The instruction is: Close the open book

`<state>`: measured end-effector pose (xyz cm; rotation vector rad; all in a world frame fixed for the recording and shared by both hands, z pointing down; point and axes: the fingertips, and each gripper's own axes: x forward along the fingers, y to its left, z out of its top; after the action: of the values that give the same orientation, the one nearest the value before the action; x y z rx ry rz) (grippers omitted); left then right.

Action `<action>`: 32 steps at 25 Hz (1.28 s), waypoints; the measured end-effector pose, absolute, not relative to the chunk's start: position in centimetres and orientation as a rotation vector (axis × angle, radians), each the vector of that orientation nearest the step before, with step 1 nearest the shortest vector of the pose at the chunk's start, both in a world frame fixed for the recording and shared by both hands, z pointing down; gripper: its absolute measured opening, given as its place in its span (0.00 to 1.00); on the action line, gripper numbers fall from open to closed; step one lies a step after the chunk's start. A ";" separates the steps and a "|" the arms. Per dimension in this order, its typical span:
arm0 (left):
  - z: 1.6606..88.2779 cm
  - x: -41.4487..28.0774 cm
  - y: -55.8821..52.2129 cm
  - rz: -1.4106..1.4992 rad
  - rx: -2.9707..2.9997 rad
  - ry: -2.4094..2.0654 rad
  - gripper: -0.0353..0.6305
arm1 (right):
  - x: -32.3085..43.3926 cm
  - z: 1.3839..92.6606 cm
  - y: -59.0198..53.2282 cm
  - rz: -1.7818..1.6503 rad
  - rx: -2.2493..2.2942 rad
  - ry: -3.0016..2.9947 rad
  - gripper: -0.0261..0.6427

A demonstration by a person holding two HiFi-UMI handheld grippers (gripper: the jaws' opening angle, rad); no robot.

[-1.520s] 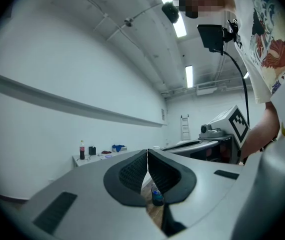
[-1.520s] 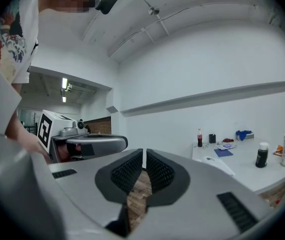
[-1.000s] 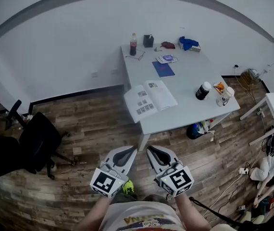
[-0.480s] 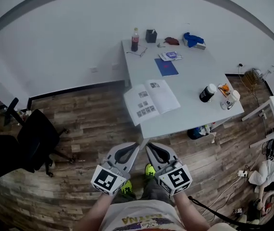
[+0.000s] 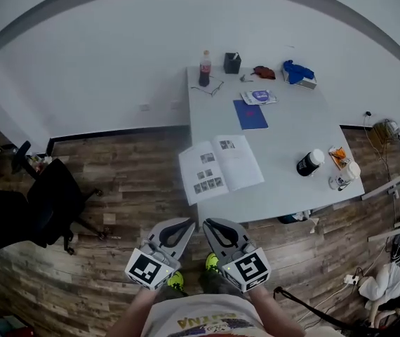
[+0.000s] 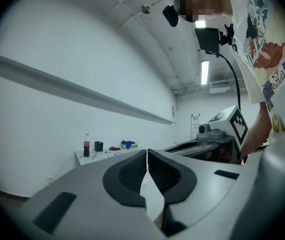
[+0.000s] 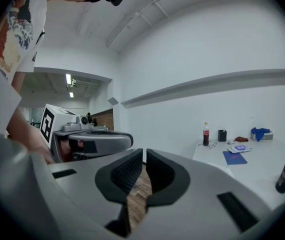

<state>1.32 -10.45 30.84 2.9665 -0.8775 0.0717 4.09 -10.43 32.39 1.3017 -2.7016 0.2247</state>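
The open book (image 5: 221,168) lies face up on the white table (image 5: 291,135), with its left page hanging over the near left corner. Both grippers hover side by side over the wooden floor, short of the table's near edge and apart from the book. My left gripper (image 5: 187,223) is shut and holds nothing; in the left gripper view its pads (image 6: 132,174) meet at the tips. My right gripper (image 5: 209,223) is shut and holds nothing too, pads (image 7: 158,173) almost touching. The jaws hide the book in both gripper views.
On the table stand a cola bottle (image 5: 205,67), a black cup (image 5: 232,62), glasses (image 5: 214,86), a blue booklet (image 5: 250,114), a blue cloth (image 5: 297,72), a dark bottle with a white cap (image 5: 309,162) and cups (image 5: 342,170). A black office chair (image 5: 38,202) stands at the left.
The table and book have come nearer and shifted right in the head view. Both grippers stay shut, side by side, and have slid slightly left and down in the picture.
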 end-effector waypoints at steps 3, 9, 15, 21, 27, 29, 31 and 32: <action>31.6 3.1 -12.3 0.095 2.940 -0.938 0.07 | 5.7 33.0 -12.2 0.234 1.234 -2.725 0.08; 32.8 6.7 -14.6 0.136 2.887 -1.021 0.07 | 8.5 34.4 -15.0 0.246 1.142 -2.755 0.08; 33.5 9.3 -16.6 0.137 2.866 -1.073 0.07 | 10.7 35.3 -17.6 0.258 1.117 -2.765 0.08; 34.1 9.7 -18.2 0.084 2.814 -1.056 0.07 | 11.9 36.1 -19.1 0.259 1.173 -2.726 0.08; 34.8 9.6 -19.0 0.019 2.759 -1.014 0.07 | 12.6 36.2 -20.3 0.270 1.259 -2.676 0.08; 35.7 9.1 -19.3 -0.040 2.692 -0.989 0.07 | 12.7 36.3 -20.7 0.258 1.266 -2.660 0.08; 36.6 8.9 -19.2 -0.058 2.670 -0.962 0.07 | 12.7 36.6 -21.1 0.246 1.265 -2.645 0.08; 36.9 9.0 -19.0 -0.056 2.682 -0.956 0.07 | 12.6 36.9 -21.2 0.238 1.257 -2.637 0.08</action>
<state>9.01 -19.03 36.89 2.6824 -0.9559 -0.0562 12.58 -21.16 36.88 1.2570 -2.6368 0.2380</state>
